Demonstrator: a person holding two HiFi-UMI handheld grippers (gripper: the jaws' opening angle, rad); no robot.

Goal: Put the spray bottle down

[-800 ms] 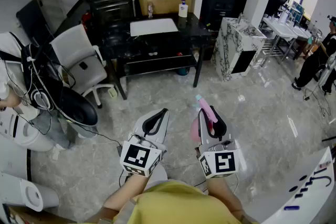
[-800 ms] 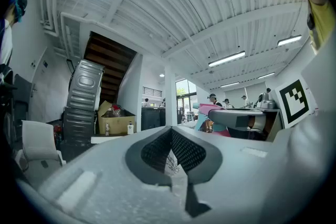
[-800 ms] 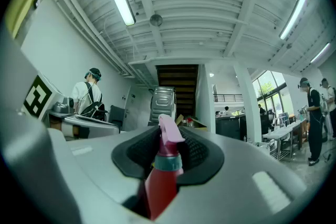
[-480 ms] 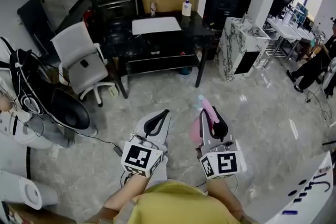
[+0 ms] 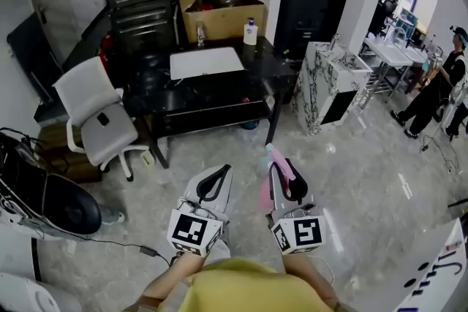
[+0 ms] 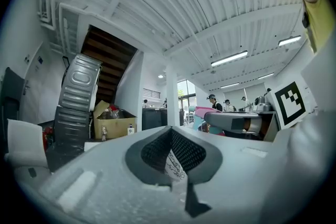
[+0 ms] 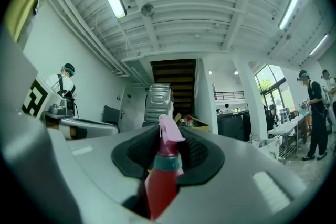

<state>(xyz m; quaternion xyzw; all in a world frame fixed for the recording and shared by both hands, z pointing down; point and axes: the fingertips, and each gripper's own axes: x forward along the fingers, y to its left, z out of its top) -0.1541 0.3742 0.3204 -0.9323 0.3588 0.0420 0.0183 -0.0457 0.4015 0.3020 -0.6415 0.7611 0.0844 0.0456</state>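
Note:
The spray bottle (image 5: 281, 161) is red-pink with a pale pink trigger head and a teal collar. My right gripper (image 5: 285, 177) is shut on it, held out over the grey marble floor, and the head pokes past the fingertips. In the right gripper view the bottle (image 7: 163, 181) stands upright between the black pads (image 7: 202, 157) of the right gripper (image 7: 168, 144). My left gripper (image 5: 213, 182) hovers beside it on the left, shut with nothing in it. In the left gripper view the left gripper (image 6: 173, 139) shows its jaws closed together.
A black table (image 5: 223, 88) ahead carries a white sheet (image 5: 207, 62), a pump bottle (image 5: 250, 31) and a cardboard box (image 5: 219, 7). A white chair (image 5: 95, 117) stands at its left, a marble-patterned cabinet (image 5: 329, 77) at its right. A person (image 5: 439, 84) stands far right.
The view has swung toward the black table, which now sits nearer and more central. The person at the left edge has dropped out of view. Both grippers keep their pose, with the bottle still held.

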